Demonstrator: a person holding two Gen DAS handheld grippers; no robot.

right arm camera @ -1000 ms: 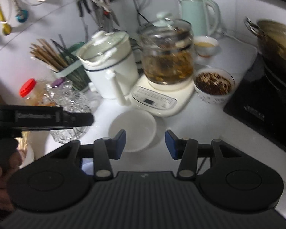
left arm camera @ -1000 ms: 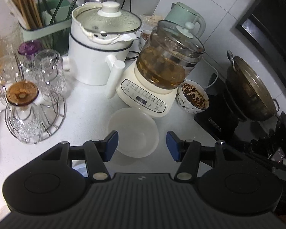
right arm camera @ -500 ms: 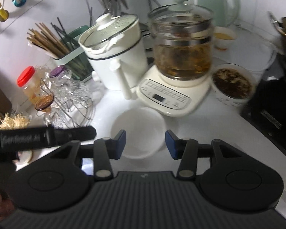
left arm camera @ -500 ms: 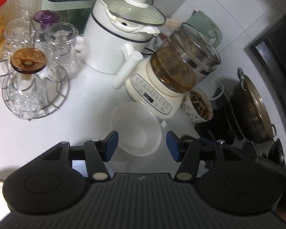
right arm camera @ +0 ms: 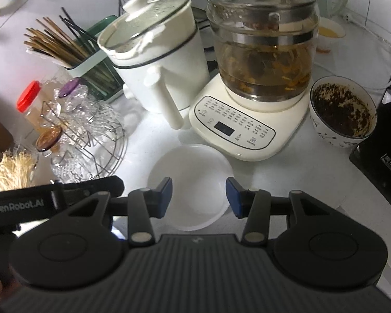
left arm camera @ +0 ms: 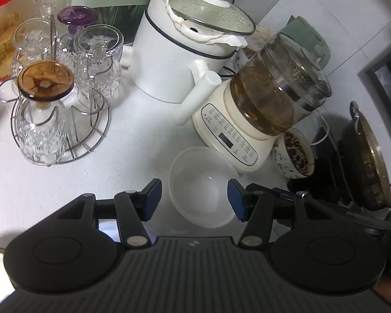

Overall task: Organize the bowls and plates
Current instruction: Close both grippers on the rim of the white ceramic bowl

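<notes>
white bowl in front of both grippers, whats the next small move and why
Probably ease the right gripper down so its jaws straddle the near rim of the white bowl, then close. The bowl is empty, sits free on the counter beside the kettle base, and both grippers are open and empty, the right one centred on it.

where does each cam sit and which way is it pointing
Left wrist: on the left gripper, angled down at the white bowl on the counter; its own open jaws show.
Right wrist: on the right gripper, angled down at the same bowl; its open jaws and the left gripper's body show.
Shared: bowl, glass kettle, white pot.
</notes>
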